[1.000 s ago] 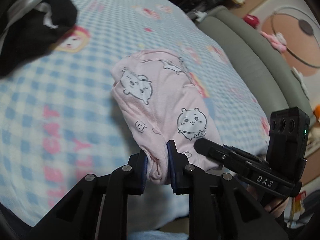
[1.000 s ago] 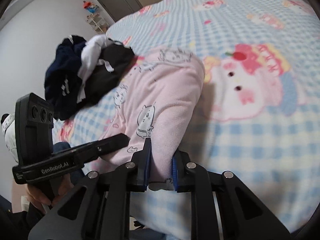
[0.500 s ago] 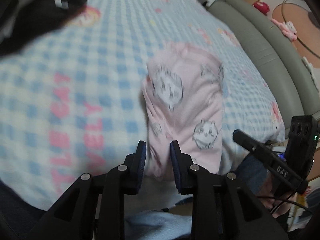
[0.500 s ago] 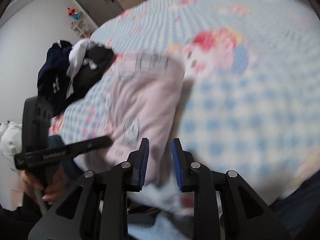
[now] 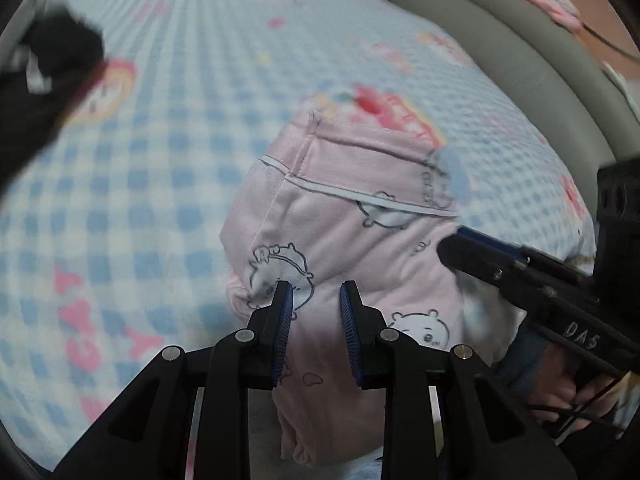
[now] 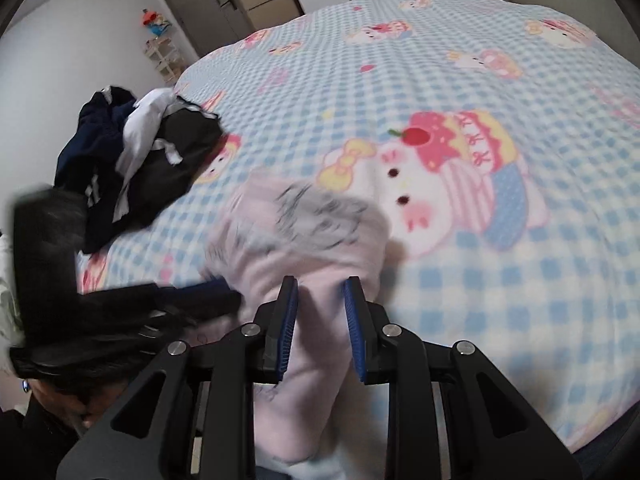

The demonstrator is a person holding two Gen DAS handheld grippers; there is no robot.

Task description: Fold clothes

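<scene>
Checked bedspread (image 5: 168, 184), pink garment (image 5: 360, 248) newly folded over, jaws loosened

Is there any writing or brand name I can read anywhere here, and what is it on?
"DAS": white letters on the black body of the right gripper, seen from the left wrist camera.
Pink letters on the checked blanket, lower left: cut off and blurred; only "CA" and "Y" can be guessed.
The pink pyjama garment has only cartoon animals, no words.
The left gripper is too blurred to read.
</scene>
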